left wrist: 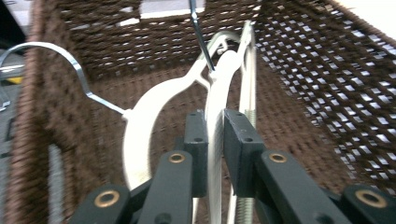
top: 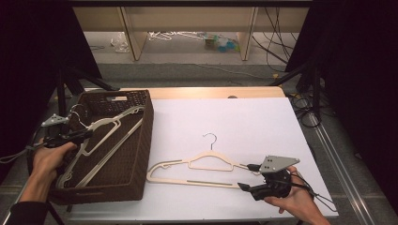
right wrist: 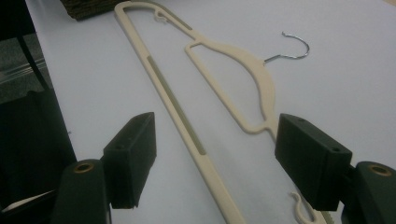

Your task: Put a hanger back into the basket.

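Observation:
A dark woven basket [top: 146, 123] stands at the table's left with cream plastic hangers [top: 106, 140] leaning inside it. My left gripper [top: 87, 135] reaches in over the basket's left rim. Its pads are shut on the thin edge of one cream hanger [left wrist: 217, 88]. A second hanger [left wrist: 149, 112] with a metal hook rests beside it against the basket wall [left wrist: 308, 70]. Another cream hanger [top: 202, 171] lies flat on the white table sheet. My right gripper [top: 245, 176] stands open at that hanger's right end. Its jaws straddle the hanger [right wrist: 261, 79] without touching it.
The white sheet [top: 244, 117] covers the table right of the basket. Black stand legs [top: 70, 84] rise at both far corners, and cables [top: 305, 108] trail off the right edge. Shelving and loose clutter [top: 220, 43] sit on the floor beyond the table.

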The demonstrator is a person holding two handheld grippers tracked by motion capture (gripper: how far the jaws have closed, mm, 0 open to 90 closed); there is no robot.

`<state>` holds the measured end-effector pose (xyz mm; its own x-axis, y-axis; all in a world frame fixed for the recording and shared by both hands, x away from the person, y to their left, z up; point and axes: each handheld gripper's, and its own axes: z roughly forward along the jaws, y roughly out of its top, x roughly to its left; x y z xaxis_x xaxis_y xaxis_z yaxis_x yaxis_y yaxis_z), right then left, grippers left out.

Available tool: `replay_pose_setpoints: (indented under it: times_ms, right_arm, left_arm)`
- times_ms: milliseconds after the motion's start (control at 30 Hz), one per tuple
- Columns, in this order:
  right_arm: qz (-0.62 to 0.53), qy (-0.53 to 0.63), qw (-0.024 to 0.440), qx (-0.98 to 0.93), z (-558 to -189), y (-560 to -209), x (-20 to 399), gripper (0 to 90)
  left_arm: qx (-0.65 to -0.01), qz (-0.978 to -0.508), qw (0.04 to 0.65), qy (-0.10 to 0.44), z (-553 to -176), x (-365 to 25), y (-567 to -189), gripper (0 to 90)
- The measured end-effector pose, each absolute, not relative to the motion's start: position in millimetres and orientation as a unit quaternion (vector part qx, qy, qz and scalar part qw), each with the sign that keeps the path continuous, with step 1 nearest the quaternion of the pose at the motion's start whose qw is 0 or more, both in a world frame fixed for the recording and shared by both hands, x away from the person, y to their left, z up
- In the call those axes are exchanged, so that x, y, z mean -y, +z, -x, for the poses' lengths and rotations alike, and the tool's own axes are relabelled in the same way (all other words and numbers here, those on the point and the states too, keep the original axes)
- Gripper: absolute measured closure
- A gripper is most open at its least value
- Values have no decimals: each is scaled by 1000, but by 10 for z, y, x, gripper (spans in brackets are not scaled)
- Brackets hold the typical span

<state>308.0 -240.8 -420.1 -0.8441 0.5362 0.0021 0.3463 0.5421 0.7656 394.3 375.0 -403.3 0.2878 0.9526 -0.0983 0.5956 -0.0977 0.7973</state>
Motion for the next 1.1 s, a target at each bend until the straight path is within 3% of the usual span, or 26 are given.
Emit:
replay_pose_setpoints:
  times_ms: [67, 267, 467, 733, 1100]
  right_arm:
    - [-254, 405, 117, -870, -3081, -4201, 2406, 303]
    - [-256, 405, 117, -870, -3080, -4203, 2403, 303]
    - [-256, 405, 117, -870, -3084, -4207, 2406, 302]
    - [-262, 406, 121, -867, -3094, -4221, 2417, 280]
    - [-264, 411, 125, -864, -3114, -4240, 2432, 269]
  left_arm:
    - [-550, -710, 363, 247, -3925, -3779, -4036, 782]
    - [-569, -685, 375, 257, -3887, -3829, -4031, 690]
    - [-548, -695, 383, 263, -3829, -3702, -3947, 615]
    - [-512, -700, 426, 258, -3677, -3290, -3747, 427]
    - [-423, -729, 488, 227, -3357, -2521, -3587, 316]
